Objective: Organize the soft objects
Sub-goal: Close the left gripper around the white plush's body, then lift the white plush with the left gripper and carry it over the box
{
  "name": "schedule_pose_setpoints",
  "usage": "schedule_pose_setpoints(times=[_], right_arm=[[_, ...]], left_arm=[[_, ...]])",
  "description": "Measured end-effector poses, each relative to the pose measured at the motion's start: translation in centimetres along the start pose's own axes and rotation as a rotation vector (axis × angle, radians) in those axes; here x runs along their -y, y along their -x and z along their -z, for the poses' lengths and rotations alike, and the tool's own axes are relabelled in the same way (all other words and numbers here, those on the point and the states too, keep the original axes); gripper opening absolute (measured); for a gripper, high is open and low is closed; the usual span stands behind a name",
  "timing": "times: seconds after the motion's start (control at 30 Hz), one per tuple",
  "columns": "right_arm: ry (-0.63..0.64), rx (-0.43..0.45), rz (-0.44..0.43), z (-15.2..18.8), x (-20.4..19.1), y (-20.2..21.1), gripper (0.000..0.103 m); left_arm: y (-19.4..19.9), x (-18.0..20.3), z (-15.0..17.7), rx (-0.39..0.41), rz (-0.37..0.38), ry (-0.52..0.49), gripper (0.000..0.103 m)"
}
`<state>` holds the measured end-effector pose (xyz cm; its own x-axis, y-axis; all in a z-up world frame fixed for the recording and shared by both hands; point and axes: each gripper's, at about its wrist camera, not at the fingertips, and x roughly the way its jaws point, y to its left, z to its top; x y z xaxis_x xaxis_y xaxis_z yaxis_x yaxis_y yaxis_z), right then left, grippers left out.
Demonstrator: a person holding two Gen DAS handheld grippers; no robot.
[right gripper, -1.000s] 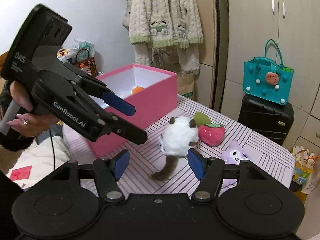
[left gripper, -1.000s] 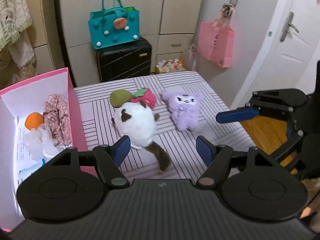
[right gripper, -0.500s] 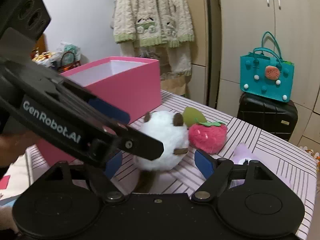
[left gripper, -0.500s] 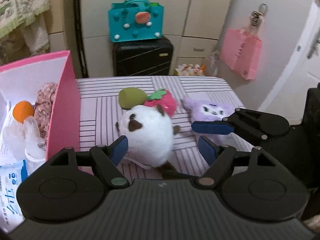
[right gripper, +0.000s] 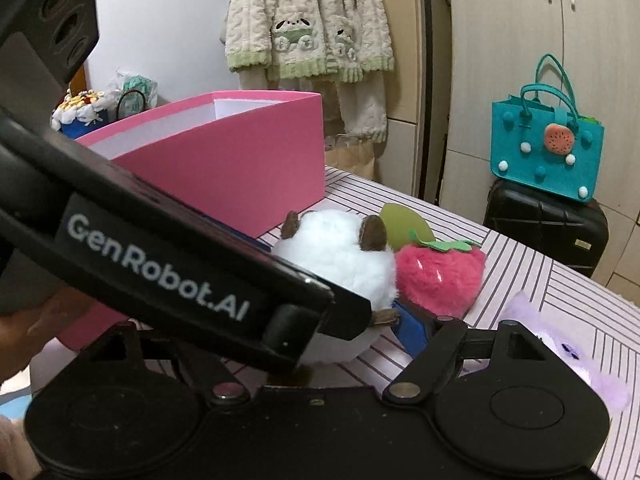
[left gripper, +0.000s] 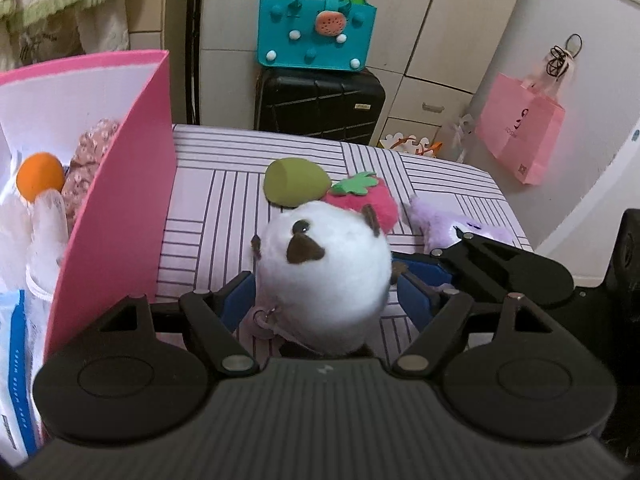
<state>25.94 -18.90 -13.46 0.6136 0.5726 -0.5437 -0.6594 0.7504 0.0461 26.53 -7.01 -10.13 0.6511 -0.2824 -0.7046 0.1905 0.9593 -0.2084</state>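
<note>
While you aim both tools at white round plush point(left gripper: 324, 276), it sits on striped worktop point(left gripper: 208, 208) beside pink box point(left gripper: 120, 216). Left gripper point(left gripper: 326, 300): jaws apart, straddling plush; pad contact unclear. Right gripper point(right gripper: 348, 336): jaws apart, one blue pad by plush's side, other pad hidden behind left tool. Green sponge point(left gripper: 294, 182), strawberry plush point(right gripper: 440, 276), purple plush point(left gripper: 452, 228) lie just beyond. Orange ball point(left gripper: 40, 176) and floral scrunchie point(left gripper: 86, 168) inside box.
</note>
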Motion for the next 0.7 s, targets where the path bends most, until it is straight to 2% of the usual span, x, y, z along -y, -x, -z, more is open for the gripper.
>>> schedule_pose_setpoints(times=[0.2, 0.23, 0.3, 0.47, 0.7], right_arm=[[-0.01, 0.029, -0.014, 0.2, 0.2, 0.3, 0.081], [-0.008, 0.031, -0.01, 0.2, 0.2, 0.3, 0.079], [-0.009, 0.031, 0.004, 0.2, 0.1, 0.4, 0.068], [-0.032, 0.028, 0.012, 0.0, 0.0, 0.6, 0.065], [-0.053, 0.027, 0.028, -0.1, -0.9, 2.0, 0.065]], left_arm=[[-0.7, -0.2, 0.2, -0.022, -0.001, 0.013, 0.076], [-0.7, -0.2, 0.2, -0.021, -0.008, 0.014, 0.076], [-0.8, -0.2, 0.2, -0.014, -0.015, 0.014, 0.073], [-0.8, -0.3, 0.2, -0.023, -0.003, 0.02, 0.065], [0.0, -0.1, 0.6, -0.017, 0.016, 0.015, 0.065]])
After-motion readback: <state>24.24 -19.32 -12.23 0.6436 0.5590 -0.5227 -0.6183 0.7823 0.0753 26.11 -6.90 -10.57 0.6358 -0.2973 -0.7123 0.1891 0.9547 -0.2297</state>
